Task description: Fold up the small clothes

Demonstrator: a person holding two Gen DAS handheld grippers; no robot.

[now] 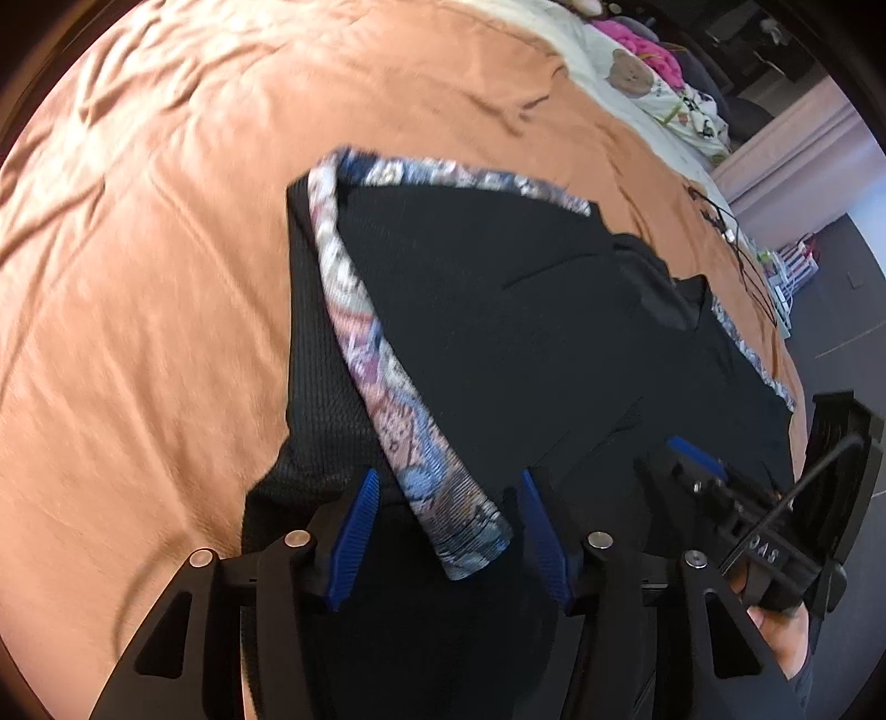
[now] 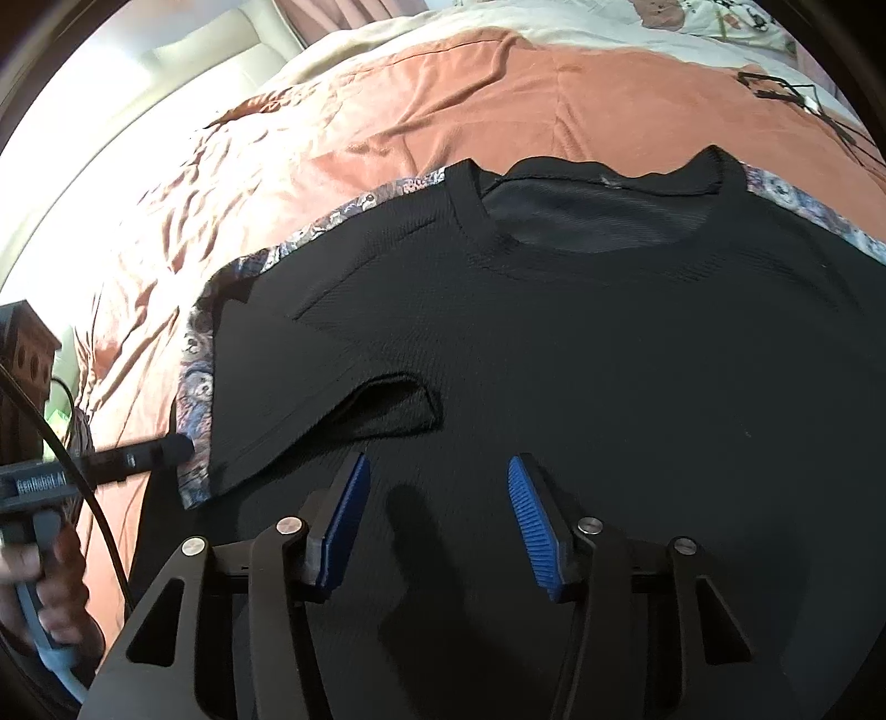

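Left hand-held gripper (image 1: pixel 448 531) half open astride the patterned sleeve band (image 1: pixel 382 399), right hand-held gripper (image 2: pixel 437 523) half open, empty, above the black knit T-shirt (image 2: pixel 581 343) on the orange bedspread (image 2: pixel 443 94); pinch band squarely before folding inward

home bedroom: bed with rumpled orange bedspread (image 1: pixel 194 221), bear-print quilt (image 1: pixel 637 83), curtain (image 2: pixel 343 16).

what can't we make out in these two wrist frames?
- Shirt hem: both views, cut off at the bottom behind the gripper bodies.
- Left gripper: whether its pads touch the patterned trim between them; left view, motion blur.
- Right gripper: contact with the shirt; right view, looks clear of it but not certain.
- Items at the far bed edge: left view, too small and blurred.
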